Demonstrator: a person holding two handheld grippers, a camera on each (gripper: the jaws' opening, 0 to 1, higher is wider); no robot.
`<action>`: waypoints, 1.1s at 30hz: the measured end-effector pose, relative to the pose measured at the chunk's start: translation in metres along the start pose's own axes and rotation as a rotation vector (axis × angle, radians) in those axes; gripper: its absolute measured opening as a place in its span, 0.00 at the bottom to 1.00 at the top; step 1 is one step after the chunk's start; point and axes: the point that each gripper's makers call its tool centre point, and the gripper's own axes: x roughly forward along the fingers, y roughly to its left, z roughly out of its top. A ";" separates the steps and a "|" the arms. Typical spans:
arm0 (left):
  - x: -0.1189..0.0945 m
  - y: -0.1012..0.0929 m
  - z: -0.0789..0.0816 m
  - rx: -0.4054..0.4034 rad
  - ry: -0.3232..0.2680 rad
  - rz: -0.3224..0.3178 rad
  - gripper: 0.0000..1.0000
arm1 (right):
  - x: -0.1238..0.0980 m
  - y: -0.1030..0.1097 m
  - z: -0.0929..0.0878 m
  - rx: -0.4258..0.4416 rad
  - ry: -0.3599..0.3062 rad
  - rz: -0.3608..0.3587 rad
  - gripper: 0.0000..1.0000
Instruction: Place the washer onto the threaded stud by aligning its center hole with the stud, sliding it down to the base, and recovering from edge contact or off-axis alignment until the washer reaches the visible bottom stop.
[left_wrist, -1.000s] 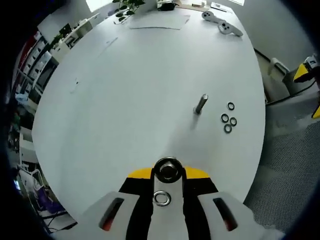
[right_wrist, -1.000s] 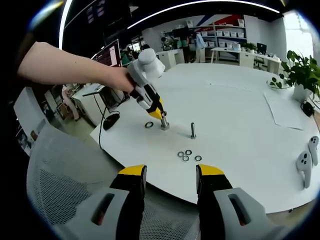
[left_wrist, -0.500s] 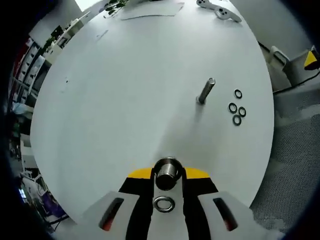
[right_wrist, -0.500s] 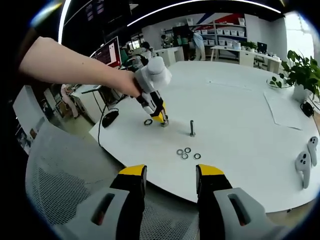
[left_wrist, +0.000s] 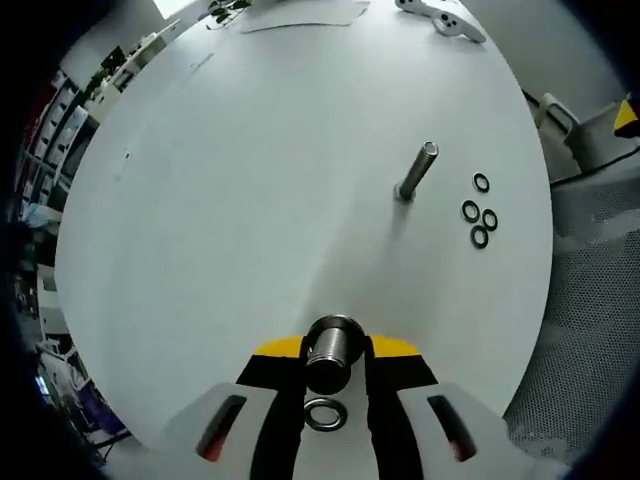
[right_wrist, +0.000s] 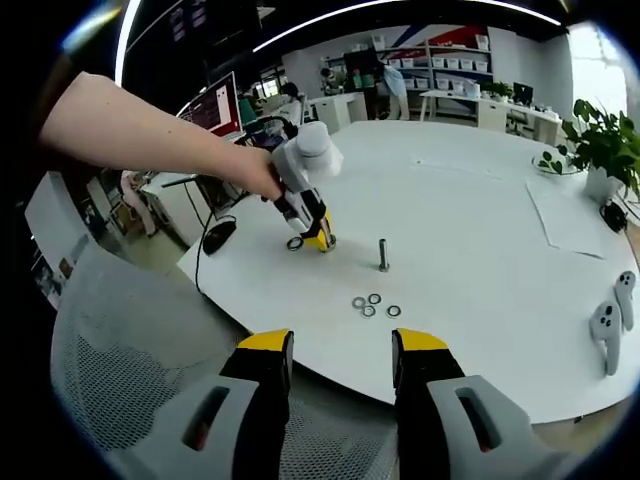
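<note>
Washer (left_wrist: 325, 413) flat beside upright stud (left_wrist: 331, 352)

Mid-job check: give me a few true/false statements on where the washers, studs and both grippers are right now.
1. Four loose washers lie grouped beside the free-standing stud. True.
2. The left gripper has a stud between its tips. True.
3. The right gripper is shut on a washer. False: it is open and holds nothing.
4. A single washer lies on the table beside the left gripper. True.
5. A washer hangs on the free-standing stud. False: its shaft is bare.

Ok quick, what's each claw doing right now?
Left claw: closed around the threaded stud.
Right claw: open, holding nothing.
</note>
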 end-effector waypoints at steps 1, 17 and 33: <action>0.001 0.000 -0.001 -0.004 -0.007 0.001 0.21 | 0.000 0.001 -0.001 -0.007 0.004 0.001 0.42; -0.011 0.004 -0.011 -0.122 -0.104 0.043 0.30 | -0.001 0.000 -0.001 -0.014 0.004 -0.003 0.42; -0.037 -0.010 -0.061 -0.298 -0.137 0.068 0.31 | 0.001 0.007 -0.001 -0.039 0.013 0.032 0.42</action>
